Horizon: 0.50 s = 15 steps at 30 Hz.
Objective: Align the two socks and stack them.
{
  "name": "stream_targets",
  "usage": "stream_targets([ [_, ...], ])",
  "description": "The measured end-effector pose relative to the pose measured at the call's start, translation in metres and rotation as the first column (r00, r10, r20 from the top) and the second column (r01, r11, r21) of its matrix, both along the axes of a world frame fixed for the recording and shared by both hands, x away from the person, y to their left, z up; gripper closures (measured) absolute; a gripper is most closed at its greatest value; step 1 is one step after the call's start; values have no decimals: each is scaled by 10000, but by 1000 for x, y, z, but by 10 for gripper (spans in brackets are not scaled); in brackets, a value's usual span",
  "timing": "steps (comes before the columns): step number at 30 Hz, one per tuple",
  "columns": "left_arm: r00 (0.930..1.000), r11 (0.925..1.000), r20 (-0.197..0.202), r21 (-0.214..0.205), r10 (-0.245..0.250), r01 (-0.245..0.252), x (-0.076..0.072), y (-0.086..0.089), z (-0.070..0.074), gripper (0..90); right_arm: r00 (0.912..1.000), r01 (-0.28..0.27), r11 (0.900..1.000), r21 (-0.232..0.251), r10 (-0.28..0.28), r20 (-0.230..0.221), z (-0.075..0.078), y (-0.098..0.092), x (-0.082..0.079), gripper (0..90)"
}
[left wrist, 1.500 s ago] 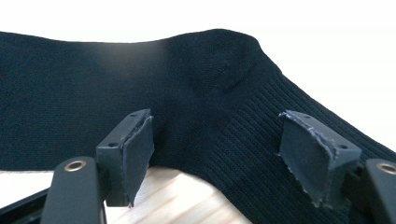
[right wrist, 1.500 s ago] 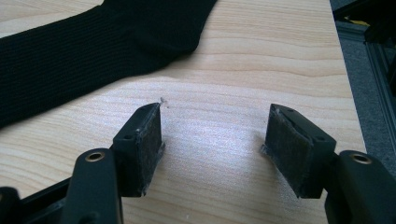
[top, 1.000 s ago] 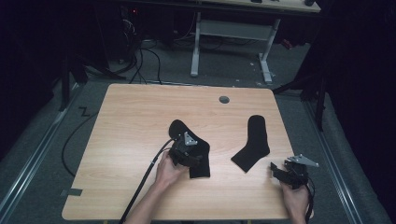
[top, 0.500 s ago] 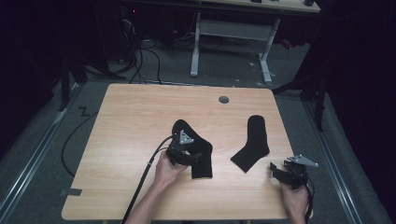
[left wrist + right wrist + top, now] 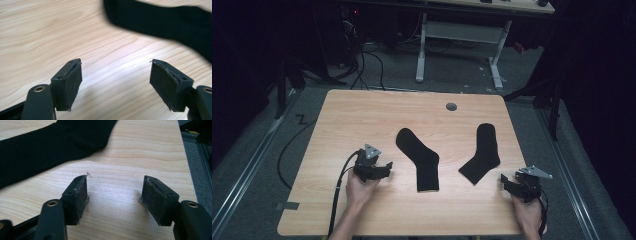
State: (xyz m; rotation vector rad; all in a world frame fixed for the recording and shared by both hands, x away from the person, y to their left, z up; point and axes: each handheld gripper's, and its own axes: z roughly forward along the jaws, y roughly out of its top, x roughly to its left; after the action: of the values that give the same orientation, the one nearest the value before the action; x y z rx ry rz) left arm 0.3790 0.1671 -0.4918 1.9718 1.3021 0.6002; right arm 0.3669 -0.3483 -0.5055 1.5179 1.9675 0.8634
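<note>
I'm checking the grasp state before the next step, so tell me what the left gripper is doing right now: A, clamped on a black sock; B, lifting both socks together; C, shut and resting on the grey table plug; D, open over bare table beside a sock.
D: the left gripper has its jaws spread wide over bare wooden table, with the black sock lying just beyond, untouched.

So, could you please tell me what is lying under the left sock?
Under the left sock shows just the wooden table; whatever its fabric covers is hidden.
</note>
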Motion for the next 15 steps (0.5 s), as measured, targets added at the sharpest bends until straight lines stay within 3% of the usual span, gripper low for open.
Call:
stream_targets([
  [5, 9979, 9978, -31, 175, 647, -646, -11, 20, -4, 264, 9999, -123, 9999, -16, 123, 15, 0, 1, 0, 400],
  [9, 9939, 9935, -152, 324, 1094, -1088, -22, 35, -11, 264, 9989, -387, 9992, -34, 386, -259, 4, 7, 1, 428],
  [15, 9874, 9874, -97, -66, 1580, -1581, -31, 55, -18, 261, 9917, -1250, 9921, -89, 1252, 277, 19, 28, 2, 433],
])
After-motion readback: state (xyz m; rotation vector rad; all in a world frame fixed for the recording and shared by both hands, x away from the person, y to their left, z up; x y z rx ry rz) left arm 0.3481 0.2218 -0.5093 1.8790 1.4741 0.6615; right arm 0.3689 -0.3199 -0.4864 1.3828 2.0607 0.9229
